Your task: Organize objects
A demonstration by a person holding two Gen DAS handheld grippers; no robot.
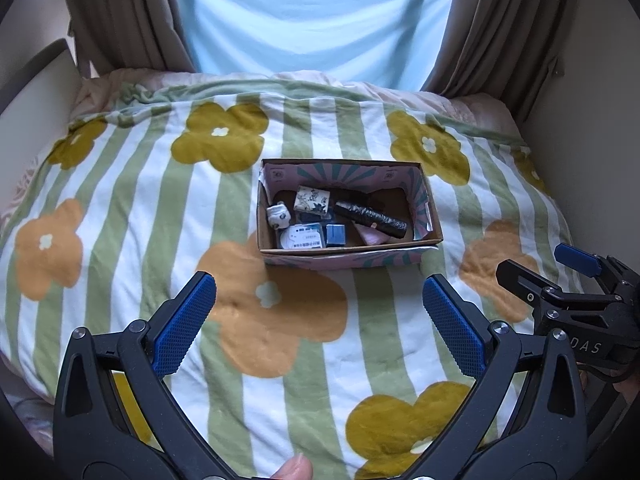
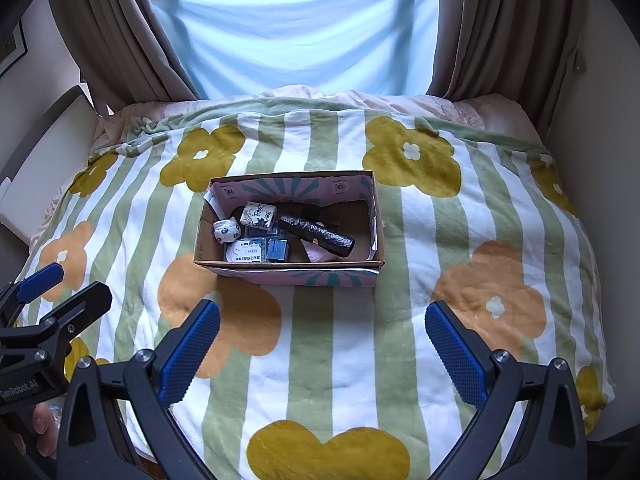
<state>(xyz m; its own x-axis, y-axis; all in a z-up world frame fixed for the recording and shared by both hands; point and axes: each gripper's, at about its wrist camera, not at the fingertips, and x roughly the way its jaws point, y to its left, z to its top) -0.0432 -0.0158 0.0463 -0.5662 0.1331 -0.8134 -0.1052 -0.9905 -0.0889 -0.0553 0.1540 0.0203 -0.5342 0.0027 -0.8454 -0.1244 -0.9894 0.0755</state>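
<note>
Both the left hand-held gripper (image 1: 320, 312) and right hand-held gripper (image 2: 322, 340) gape empty over the bed (image 1: 120, 200); the cardboard box (image 2: 280, 276) looks light and flimsy, so pinch one wall's rim.

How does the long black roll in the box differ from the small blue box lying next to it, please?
The black roll is long, cylindrical and wrapped in crinkled glossy film; the blue box is short, squarish and matt. The roll lies slanted across the cardboard box, its near end resting on a pink item; the blue box sits by the near wall. Both lie inside the box, untouched.
</note>
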